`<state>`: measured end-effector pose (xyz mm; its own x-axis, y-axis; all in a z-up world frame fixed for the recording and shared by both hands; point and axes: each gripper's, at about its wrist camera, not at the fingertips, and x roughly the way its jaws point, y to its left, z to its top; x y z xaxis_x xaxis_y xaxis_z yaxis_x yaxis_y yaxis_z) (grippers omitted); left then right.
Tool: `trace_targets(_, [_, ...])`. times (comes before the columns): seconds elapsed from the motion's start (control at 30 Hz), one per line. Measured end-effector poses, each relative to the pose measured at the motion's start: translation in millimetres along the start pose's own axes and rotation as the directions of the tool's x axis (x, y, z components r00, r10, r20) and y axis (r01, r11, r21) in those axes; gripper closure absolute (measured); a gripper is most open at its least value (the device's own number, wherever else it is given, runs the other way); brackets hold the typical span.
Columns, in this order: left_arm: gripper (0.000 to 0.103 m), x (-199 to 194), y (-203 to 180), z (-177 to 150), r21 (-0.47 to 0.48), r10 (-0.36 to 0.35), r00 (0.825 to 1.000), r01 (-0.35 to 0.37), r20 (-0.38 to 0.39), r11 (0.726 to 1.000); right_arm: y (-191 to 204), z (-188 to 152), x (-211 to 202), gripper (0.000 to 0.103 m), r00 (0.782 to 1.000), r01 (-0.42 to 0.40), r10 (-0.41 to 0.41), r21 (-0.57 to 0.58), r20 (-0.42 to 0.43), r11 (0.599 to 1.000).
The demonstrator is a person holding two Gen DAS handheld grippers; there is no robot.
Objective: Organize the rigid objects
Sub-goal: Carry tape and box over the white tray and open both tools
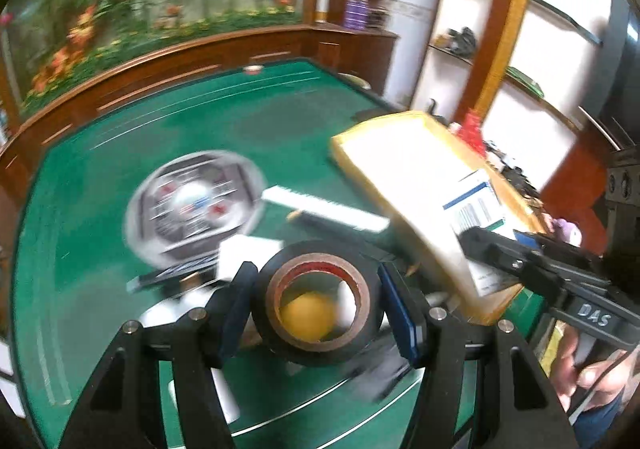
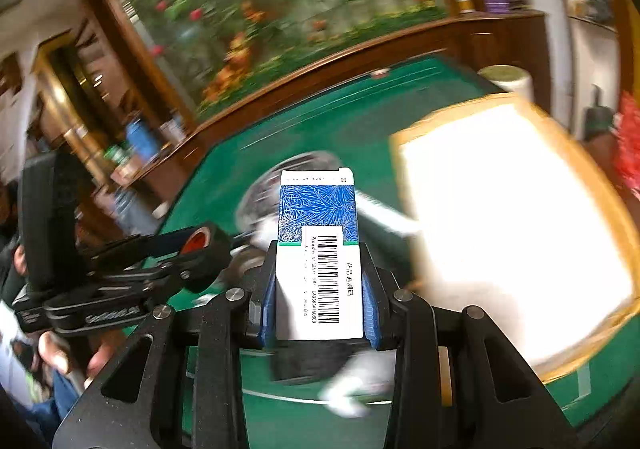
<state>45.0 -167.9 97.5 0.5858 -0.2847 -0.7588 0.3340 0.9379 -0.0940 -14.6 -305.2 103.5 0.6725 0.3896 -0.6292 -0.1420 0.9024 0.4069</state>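
L tongs (image 1: 316, 309) grip tape roll (image 1: 316, 297); R tongs (image 2: 319, 301) grip box (image 2: 318, 249), barcode only R view.

tray (image 1: 404, 153) sits right of the round tin (image 1: 192, 205) on the table (image 1: 240, 109).

both grippers (image 1: 314, 291) (image 2: 319, 301) clamped, loaded
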Motion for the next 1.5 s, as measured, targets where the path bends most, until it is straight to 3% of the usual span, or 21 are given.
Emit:
trace_targets(0.1, [0.041,26,-32,24,0.022,-0.048,0.998,0.049,-0.031,0.999,-34,18,-10,0.07,0.998,0.063,-0.063,0.035,0.004,0.997])
trace_targets(0.2, [0.041,54,-58,44,0.041,-0.047,0.997,0.049,-0.056,0.998,-61,44,-9,0.07,0.992,0.124,-0.123,0.04,-0.018,0.991])
trace_targets(0.3, [0.041,84,-76,65,0.03,-0.054,0.995,0.057,-0.088,0.998,-90,79,10,0.07,0.982,0.175,-0.171,0.035,-0.084,0.984])
trace_targets(0.43, [0.041,125,-84,82,0.022,-0.005,0.991,0.008,-0.131,1.0,-131,107,38,0.07,0.966,0.202,-0.188,0.062,-0.179,0.977])
trace_targets(0.73, [0.041,178,-76,99,-0.021,0.011,0.974,-0.017,-0.225,1.0,-154,124,91,0.07,0.926,0.262,-0.239,0.041,-0.292,0.964])
trace_targets(0.93, [0.04,185,-74,98,-0.032,0.019,0.974,-0.026,-0.227,0.999,-168,130,114,0.069,0.918,0.261,-0.228,0.062,-0.324,0.963])
trace_targets(1.07, [0.04,188,-80,97,0.009,0.035,0.97,-0.034,-0.239,0.999,-163,129,122,0.069,0.907,0.283,-0.255,0.035,-0.336,0.959])
trace_targets(1.2, [0.038,185,-84,97,0.038,0.046,0.973,-0.038,-0.226,0.999,-165,127,123,0.069,0.911,0.276,-0.245,0.052,-0.331,0.96])
trace_targets(1.27, [0.037,185,-83,97,0.027,0.021,0.974,-0.015,-0.225,1.0,-165,126,120,0.069,0.926,0.251,-0.215,0.079,-0.31,0.965])
trace_targets(1.5, [0.037,180,-83,98,0.007,-0.036,0.977,0.038,-0.211,0.999,-162,126,106,0.066,0.935,0.251,-0.223,0.07,-0.274,0.966])
